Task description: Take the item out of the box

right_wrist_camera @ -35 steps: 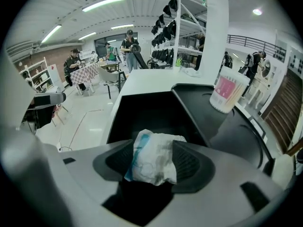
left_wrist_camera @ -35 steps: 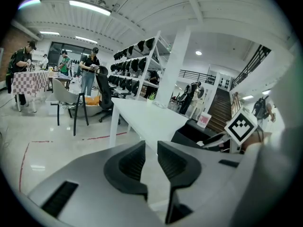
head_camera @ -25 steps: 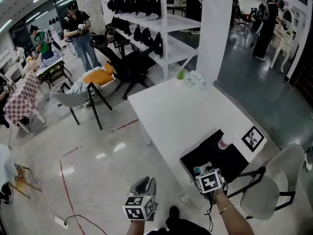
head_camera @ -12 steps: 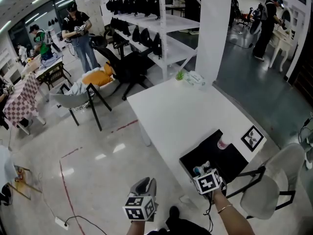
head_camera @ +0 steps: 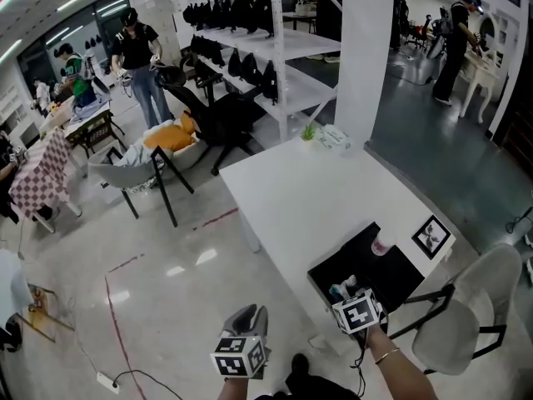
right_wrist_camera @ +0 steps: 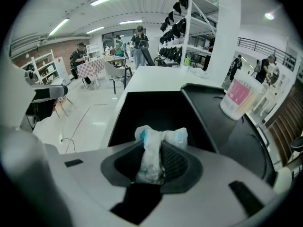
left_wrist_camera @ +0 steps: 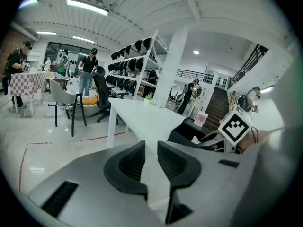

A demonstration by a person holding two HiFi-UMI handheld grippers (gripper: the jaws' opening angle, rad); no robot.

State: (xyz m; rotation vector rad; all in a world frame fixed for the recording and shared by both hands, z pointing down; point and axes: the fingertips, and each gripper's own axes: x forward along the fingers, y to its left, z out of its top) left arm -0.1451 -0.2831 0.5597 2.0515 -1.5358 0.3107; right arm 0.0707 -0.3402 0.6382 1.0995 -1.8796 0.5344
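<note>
Open-topped box, tub standing on its lid, white table beyond

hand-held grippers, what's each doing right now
Left hand-held gripper: slightly open, empty.
Right hand-held gripper: jaws closing, pinching the white-and-blue packet.

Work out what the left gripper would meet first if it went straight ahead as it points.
Probably the white rectangular table: the left gripper aims at its top, though depth is unclear.
</note>
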